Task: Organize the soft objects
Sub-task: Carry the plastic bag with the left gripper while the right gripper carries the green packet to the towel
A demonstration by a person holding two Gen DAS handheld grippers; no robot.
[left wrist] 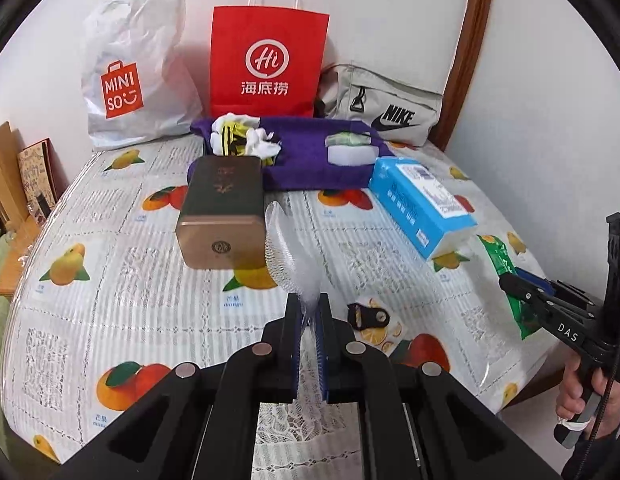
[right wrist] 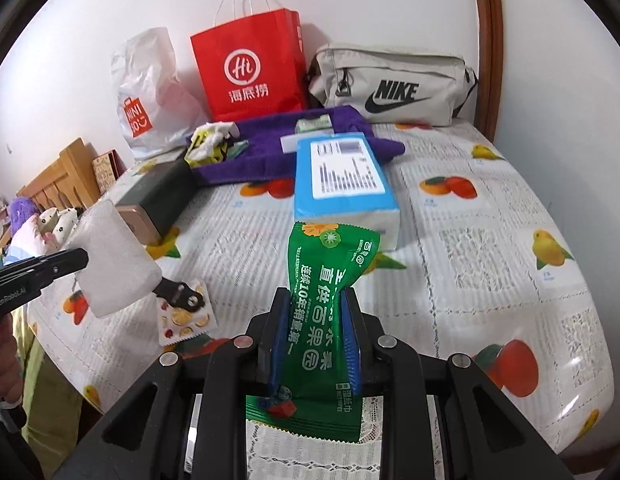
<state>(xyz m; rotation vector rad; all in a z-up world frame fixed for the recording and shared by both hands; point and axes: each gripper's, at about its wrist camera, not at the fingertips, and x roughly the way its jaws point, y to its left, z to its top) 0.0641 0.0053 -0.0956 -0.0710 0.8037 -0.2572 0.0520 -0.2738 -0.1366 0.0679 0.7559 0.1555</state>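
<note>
Two tools, both clamped, both raised above the counter (left wrist: pixel 158 288). Left tool (left wrist: pixel 309 322) pinches a white foam net sleeve (left wrist: pixel 288 256), which sticks up past its tips; brown tin box (left wrist: pixel 222 216) just ahead-left of it. Right tool (right wrist: pixel 316 340) squeezes a green wet-wipes packet (right wrist: pixel 322 280) at mid-length, the packet's top flaring past the tips. Blue tissue pack (right wrist: pixel 342 184) lies directly ahead, purple towel (right wrist: pixel 270 140) further on.
</note>
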